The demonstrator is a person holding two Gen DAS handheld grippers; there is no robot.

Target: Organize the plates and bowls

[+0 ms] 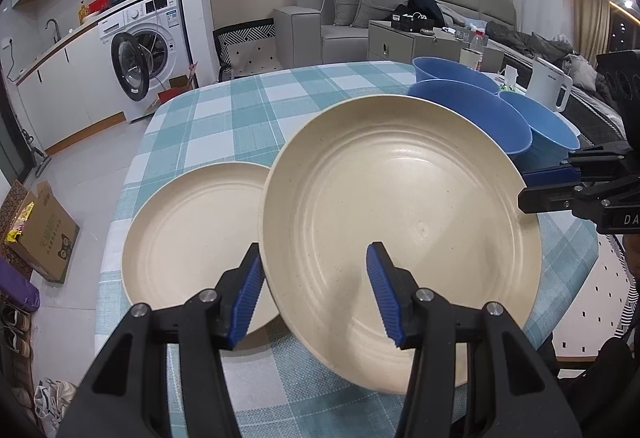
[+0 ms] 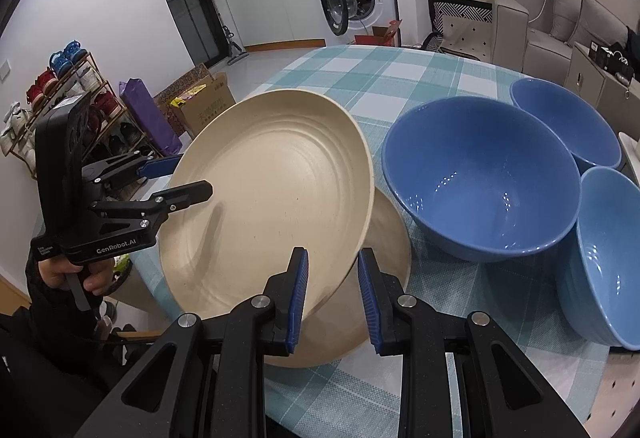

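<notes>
A tilted plate (image 2: 276, 198) is pinched by both jaws; it should be lowered level onto the plate (image 1: 192, 230) beneath.

A washing machine (image 1: 150, 50) stands open beyond the table's (image 1: 224, 110) far edge. A grey sofa (image 1: 340, 18) sits nearby. A cardboard box (image 1: 40, 234) lies on the floor.

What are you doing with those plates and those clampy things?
A person is tidying dishes on a checked tablecloth with a gripper in each hand. The right gripper has its jaws shut on the rim of a cream plate, holding it tilted above a second cream plate lying flat. The left gripper straddles the tilted plate's opposite rim. Three blue bowls sit beside them.
</notes>
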